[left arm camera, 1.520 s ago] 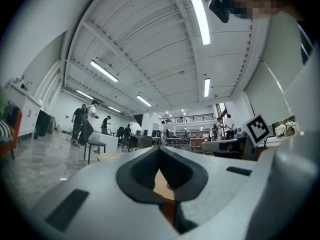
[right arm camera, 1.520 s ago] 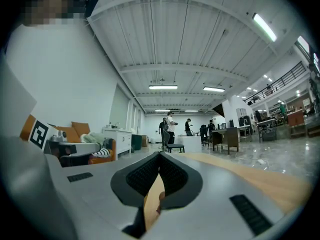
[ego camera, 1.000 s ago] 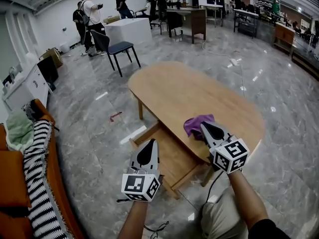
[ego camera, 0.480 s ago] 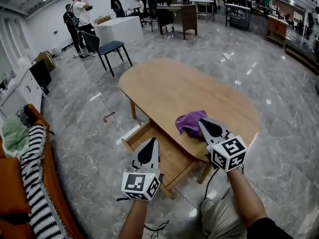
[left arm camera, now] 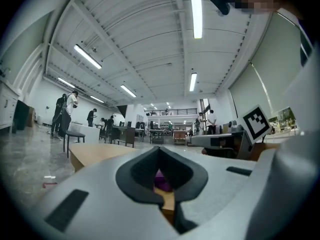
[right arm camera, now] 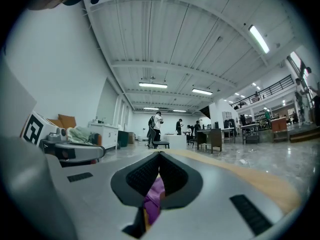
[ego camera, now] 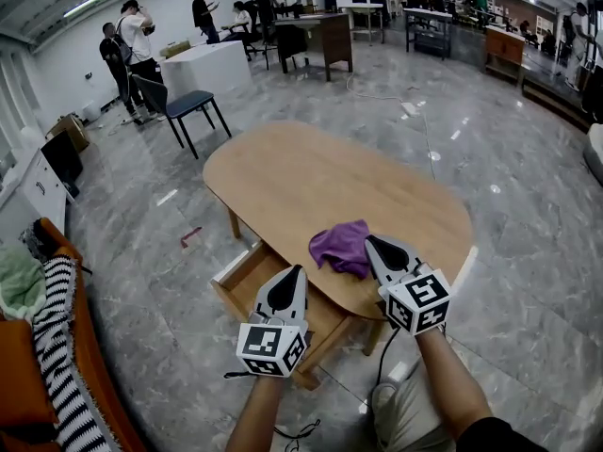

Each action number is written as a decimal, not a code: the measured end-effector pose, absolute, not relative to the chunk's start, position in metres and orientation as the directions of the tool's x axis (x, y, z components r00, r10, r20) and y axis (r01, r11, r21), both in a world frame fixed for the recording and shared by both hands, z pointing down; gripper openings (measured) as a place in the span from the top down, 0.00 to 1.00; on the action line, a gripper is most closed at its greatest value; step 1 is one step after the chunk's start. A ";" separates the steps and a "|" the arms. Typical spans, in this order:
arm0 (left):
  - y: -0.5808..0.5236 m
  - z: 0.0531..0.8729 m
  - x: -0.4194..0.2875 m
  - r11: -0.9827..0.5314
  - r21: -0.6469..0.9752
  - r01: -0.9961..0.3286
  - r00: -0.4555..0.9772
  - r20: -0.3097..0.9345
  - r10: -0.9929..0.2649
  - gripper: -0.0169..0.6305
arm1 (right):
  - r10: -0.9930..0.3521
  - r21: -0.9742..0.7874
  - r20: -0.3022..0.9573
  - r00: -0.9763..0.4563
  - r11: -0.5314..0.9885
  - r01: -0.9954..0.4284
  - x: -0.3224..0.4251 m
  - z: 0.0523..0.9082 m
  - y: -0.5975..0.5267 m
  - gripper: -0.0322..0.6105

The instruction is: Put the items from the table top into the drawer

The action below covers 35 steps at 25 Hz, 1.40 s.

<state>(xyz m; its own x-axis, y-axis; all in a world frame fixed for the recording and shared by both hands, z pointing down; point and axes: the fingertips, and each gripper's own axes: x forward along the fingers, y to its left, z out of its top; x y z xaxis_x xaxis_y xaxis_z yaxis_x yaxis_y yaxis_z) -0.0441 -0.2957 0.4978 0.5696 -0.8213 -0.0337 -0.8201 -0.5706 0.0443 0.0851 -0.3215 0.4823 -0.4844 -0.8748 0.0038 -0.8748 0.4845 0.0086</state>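
A crumpled purple cloth [ego camera: 339, 246] lies near the front edge of the oval wooden table [ego camera: 320, 172]. It also shows through the jaw gaps as the cloth [right arm camera: 154, 198] and the cloth [left arm camera: 161, 180]. Below the table's front left an open wooden drawer [ego camera: 323, 313] sticks out. My right gripper [ego camera: 369, 240] is shut, with its tip at the cloth's right edge and nothing pinched. My left gripper [ego camera: 293, 270] is shut and empty, hovering over the drawer. Both grippers point level: the left gripper [left arm camera: 160, 149] and the right gripper [right arm camera: 160, 154].
An orange sofa with a striped blanket [ego camera: 58, 347] stands at the left. A blue chair [ego camera: 181, 104] and several people [ego camera: 127, 40] are beyond the table. A small red object [ego camera: 191, 236] lies on the marble floor. A cable [ego camera: 415, 111] runs across the floor at the back.
Both grippers have moved forward toward the table. The left one now reaches over the drawer, and the right tip has closed in on the cloth. The jaws stay shut.
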 end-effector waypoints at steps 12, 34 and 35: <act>-0.321 0.511 0.013 -0.650 0.026 -0.760 0.650 0.016 -0.760 0.98 | -0.892 0.068 0.023 -0.452 0.453 -0.889 0.110 0.495 -0.328 0.92; -0.376 0.580 0.072 -0.719 -0.071 -0.692 0.659 0.344 -0.668 0.49 | -0.889 0.025 0.018 -0.457 0.457 -0.889 0.126 0.511 -0.358 0.92; -0.377 0.584 0.071 -0.717 -0.083 -0.692 0.647 0.369 -0.667 0.49 | -0.889 0.029 0.020 -0.458 0.459 -0.888 0.126 0.511 -0.359 0.92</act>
